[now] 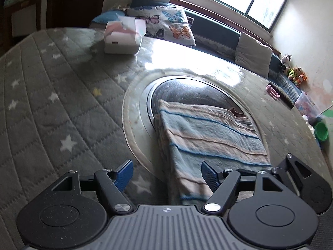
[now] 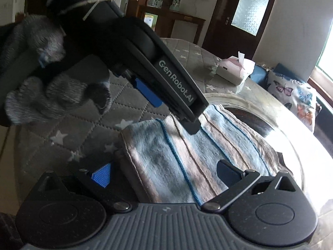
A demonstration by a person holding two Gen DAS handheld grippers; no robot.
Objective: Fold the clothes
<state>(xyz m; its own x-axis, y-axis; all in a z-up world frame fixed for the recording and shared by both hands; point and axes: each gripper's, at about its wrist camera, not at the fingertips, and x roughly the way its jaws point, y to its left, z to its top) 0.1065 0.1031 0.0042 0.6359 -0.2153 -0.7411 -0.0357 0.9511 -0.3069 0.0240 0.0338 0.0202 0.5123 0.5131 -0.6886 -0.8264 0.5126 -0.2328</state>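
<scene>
A folded cloth (image 1: pixel 208 137) with blue and beige stripes lies flat, partly on the dark glass turntable (image 1: pixel 187 91) and partly on the grey star-patterned table cover (image 1: pixel 52 83). My left gripper (image 1: pixel 167 176) is open over the cloth's near end, its blue pads (image 1: pixel 124 175) wide apart and holding nothing. In the right wrist view the same cloth (image 2: pixel 177 156) sits between the spread fingers of my open right gripper (image 2: pixel 164 173). A grey-gloved hand (image 2: pixel 41 95) holds the left gripper (image 2: pixel 170 112) above the cloth's far edge.
A white tissue box (image 1: pixel 122 39) stands on the far part of the table. Behind it are a butterfly pillow (image 1: pixel 166 23) and a bench under the window. A pink item (image 1: pixel 272 90), a green bowl (image 1: pixel 321 131) and stuffed toys (image 1: pixel 295 70) are at the right.
</scene>
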